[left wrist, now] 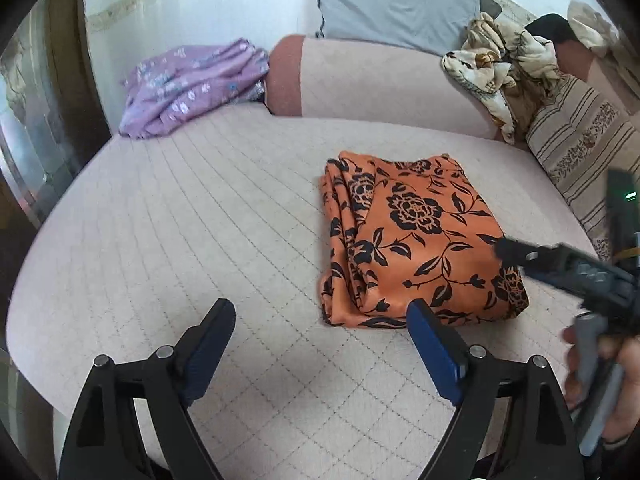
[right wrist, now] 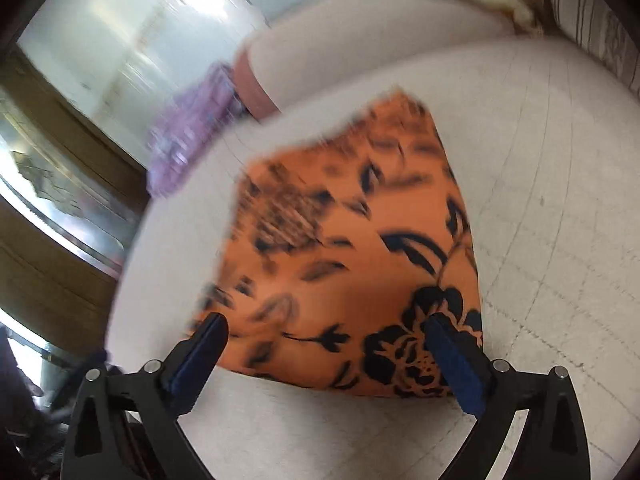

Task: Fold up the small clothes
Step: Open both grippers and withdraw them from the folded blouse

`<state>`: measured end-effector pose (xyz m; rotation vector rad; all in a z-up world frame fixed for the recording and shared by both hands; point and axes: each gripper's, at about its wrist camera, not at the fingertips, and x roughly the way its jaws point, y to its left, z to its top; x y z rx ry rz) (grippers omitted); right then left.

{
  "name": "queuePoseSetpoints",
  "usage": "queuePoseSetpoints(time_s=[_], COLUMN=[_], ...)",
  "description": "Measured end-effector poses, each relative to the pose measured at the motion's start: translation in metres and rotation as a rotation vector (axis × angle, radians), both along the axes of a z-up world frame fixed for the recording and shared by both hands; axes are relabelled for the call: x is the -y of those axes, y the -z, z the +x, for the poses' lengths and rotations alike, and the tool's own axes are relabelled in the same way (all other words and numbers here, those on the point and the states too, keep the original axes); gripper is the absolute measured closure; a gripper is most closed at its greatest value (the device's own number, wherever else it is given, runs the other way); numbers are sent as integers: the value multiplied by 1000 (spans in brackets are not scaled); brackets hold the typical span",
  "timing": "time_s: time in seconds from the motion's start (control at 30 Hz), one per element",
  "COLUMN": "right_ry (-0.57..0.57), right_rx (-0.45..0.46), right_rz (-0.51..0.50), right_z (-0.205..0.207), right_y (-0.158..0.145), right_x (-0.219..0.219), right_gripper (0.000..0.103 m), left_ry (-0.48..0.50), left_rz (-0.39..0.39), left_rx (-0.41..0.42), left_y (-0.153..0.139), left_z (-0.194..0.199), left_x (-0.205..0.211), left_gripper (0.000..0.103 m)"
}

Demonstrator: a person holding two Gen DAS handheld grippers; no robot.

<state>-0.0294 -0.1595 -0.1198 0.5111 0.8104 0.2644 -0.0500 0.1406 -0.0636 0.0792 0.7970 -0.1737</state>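
An orange cloth with a black flower print (left wrist: 416, 240) lies folded into a thick rectangle on the pale quilted mattress (left wrist: 180, 220). My left gripper (left wrist: 324, 312) is open and empty, low over the mattress just left of the cloth's near edge. My right gripper (right wrist: 326, 326) is open and empty, hovering over the near edge of the folded cloth (right wrist: 352, 256). The right gripper also shows in the left wrist view (left wrist: 504, 248) at the cloth's right side, held by a hand (left wrist: 616, 384). The right wrist view is blurred.
A crumpled purple flowered garment (left wrist: 188, 84) lies at the far left of the mattress. A pink bolster (left wrist: 380, 80) runs along the back. A cream patterned cloth (left wrist: 500, 64) and a striped pillow (left wrist: 580, 152) sit at the far right. A grey pillow (left wrist: 396, 0) leans behind.
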Motion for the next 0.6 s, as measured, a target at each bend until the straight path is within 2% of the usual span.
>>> queuePoseSetpoints(time_s=[0.1,0.23,0.4,0.6], right_ry=[52,87,74,59], right_rx=[63,64,26,49], right_rz=[-67,-134,-247,-351], right_z=[-30,-64,-80,-93], right_y=[-16,-14,-6,-17], right_x=[4,2,-9,-26], right_gripper=[3,3,3,3], left_ry=[-5,-18,-25,-41], left_rz=[1,28,57,53], left_rx=[11,21,29,29], left_y=[-3,-4,-4,-7], left_z=[-7,-14,-18,-19], left_x=[3,10,17,19], left_gripper=[15,15,15,15])
